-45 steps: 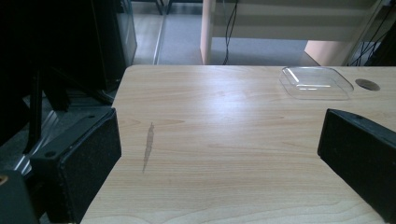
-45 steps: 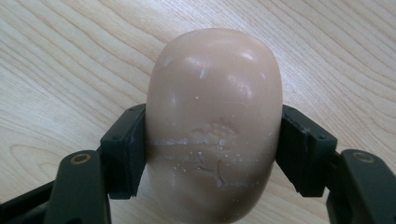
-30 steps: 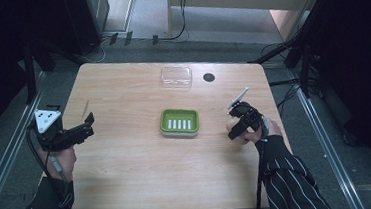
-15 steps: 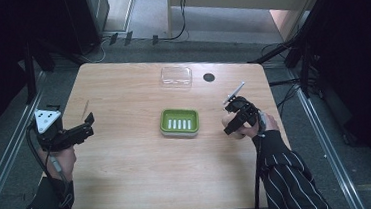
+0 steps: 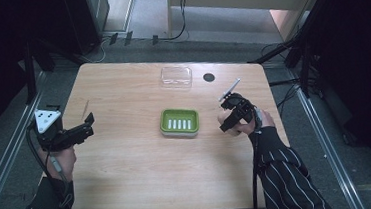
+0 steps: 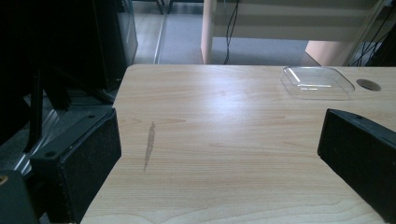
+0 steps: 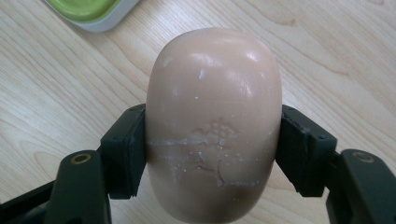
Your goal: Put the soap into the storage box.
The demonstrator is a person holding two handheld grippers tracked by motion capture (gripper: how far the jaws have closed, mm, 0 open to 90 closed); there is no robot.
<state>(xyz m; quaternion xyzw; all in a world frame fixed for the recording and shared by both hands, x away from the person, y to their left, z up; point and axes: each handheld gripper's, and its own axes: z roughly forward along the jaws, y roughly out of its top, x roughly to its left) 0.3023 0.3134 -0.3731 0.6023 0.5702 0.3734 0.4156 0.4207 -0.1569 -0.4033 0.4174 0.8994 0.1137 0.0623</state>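
Note:
A pale pink oval bar of soap (image 7: 214,121) is clamped between the two black jaws of my right gripper (image 7: 212,149), a little above the wooden table. From the high view the right gripper (image 5: 223,120) and the soap (image 5: 222,116) are to the right of a green soap dish (image 5: 179,122) with white ridges at the table's middle. A corner of that dish (image 7: 91,11) appears at the top left of the right gripper view. My left gripper (image 5: 89,124) hovers open over the table's left edge, jaws wide apart with nothing between them (image 6: 219,154).
A clear plastic lid (image 5: 176,77) lies at the back of the table (image 5: 128,169), also seen as the clear lid (image 6: 316,83) ahead in the left gripper view. A dark round hole (image 5: 209,77) is beside it. Metal rails and cables run along the floor around the table.
My right gripper has moved left toward the green dish, carrying the soap. The left gripper has stayed in place.

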